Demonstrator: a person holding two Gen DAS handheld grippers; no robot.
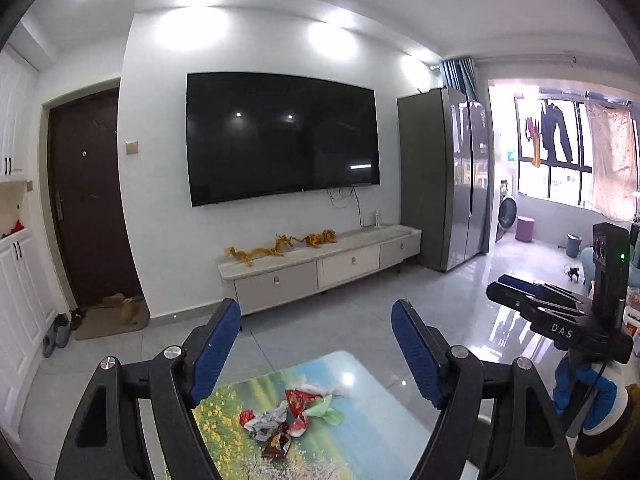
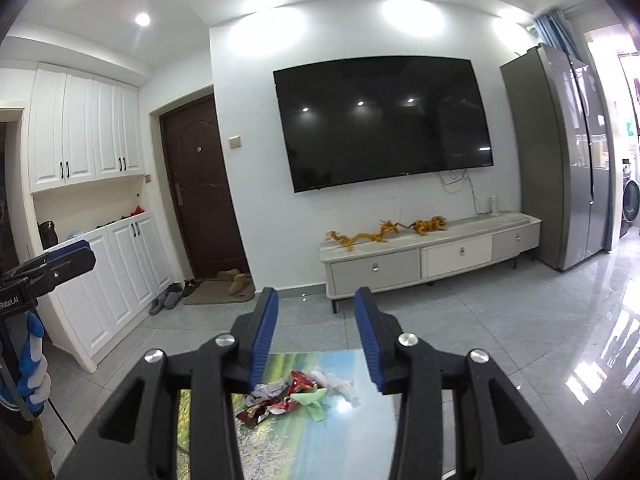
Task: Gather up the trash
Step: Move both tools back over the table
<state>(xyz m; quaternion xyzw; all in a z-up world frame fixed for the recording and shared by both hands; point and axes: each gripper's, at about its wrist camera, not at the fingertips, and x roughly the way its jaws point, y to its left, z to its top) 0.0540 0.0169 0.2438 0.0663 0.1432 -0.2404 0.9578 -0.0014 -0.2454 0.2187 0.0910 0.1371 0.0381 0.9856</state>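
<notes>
Trash pile [image 1: 289,420] sits on the worktop [image 1: 360,440], which has a printed landscape top: red and silver wrappers, a green scrap, possibly white tissue at the far edge, hard to tell. Left gripper [image 1: 316,352] above the pile, jaws released wide, nothing between them. Right gripper [image 2: 316,340] likewise above, jaws part-open, empty. TV [image 2: 384,120] on the wall beyond.

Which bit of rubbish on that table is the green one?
The pale green wrapper, at the pile's right edge; the other wrappers are red, silver or brown.
</notes>
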